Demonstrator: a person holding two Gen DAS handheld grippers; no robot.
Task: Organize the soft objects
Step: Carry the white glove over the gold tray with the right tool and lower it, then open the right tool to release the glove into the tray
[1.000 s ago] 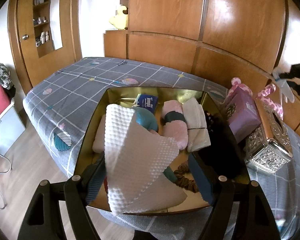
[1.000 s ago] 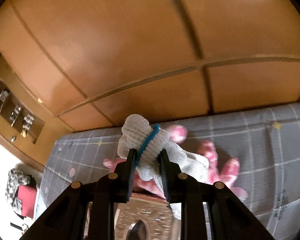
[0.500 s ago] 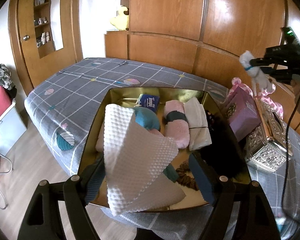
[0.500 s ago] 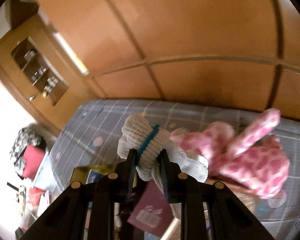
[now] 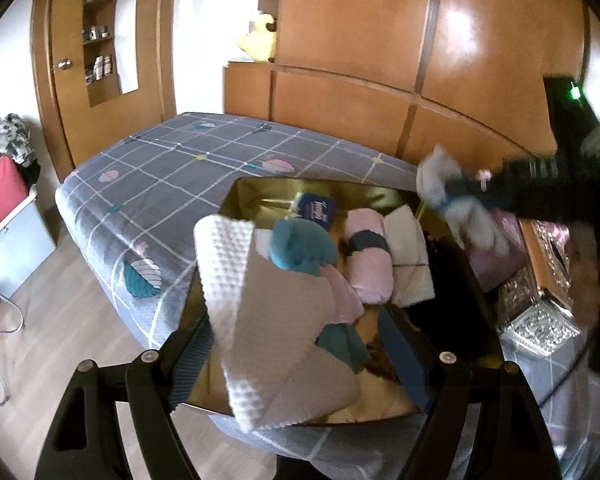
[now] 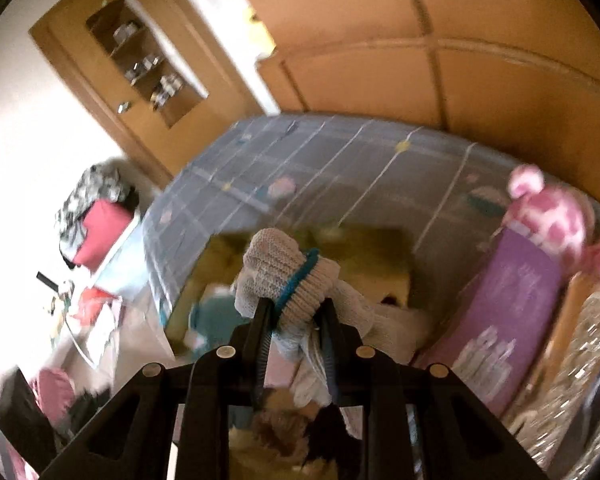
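My right gripper (image 6: 294, 304) is shut on a bundled white knit glove (image 6: 280, 264) with a blue band. In the left wrist view the right gripper (image 5: 454, 196) and glove (image 5: 440, 176) show blurred above the far right corner of a gold tray (image 5: 236, 200). The tray holds a teal roll (image 5: 300, 248), a pink roll (image 5: 370, 264), a folded white cloth (image 5: 410, 264) and a tissue pack (image 5: 316, 210). My left gripper (image 5: 296, 340) stands wide at the tray's near edge. A white waffle cloth (image 5: 276, 320) lies between its fingers, with a gap at the right pad.
The tray sits on a bed with a grey checked sheet (image 5: 172, 168). Right of the tray stand a purple box (image 6: 508, 308) and a silver ornate box (image 5: 540, 312), with a pink spotted plush (image 6: 552, 216) behind. A wooden headboard wall (image 5: 380, 100) lies beyond, and a red bin (image 5: 0, 196) stands on the floor at the left.
My right gripper carried the glove left and down, from over the plush to over the tray, and rolled on the way. The left gripper and waffle cloth stayed put.
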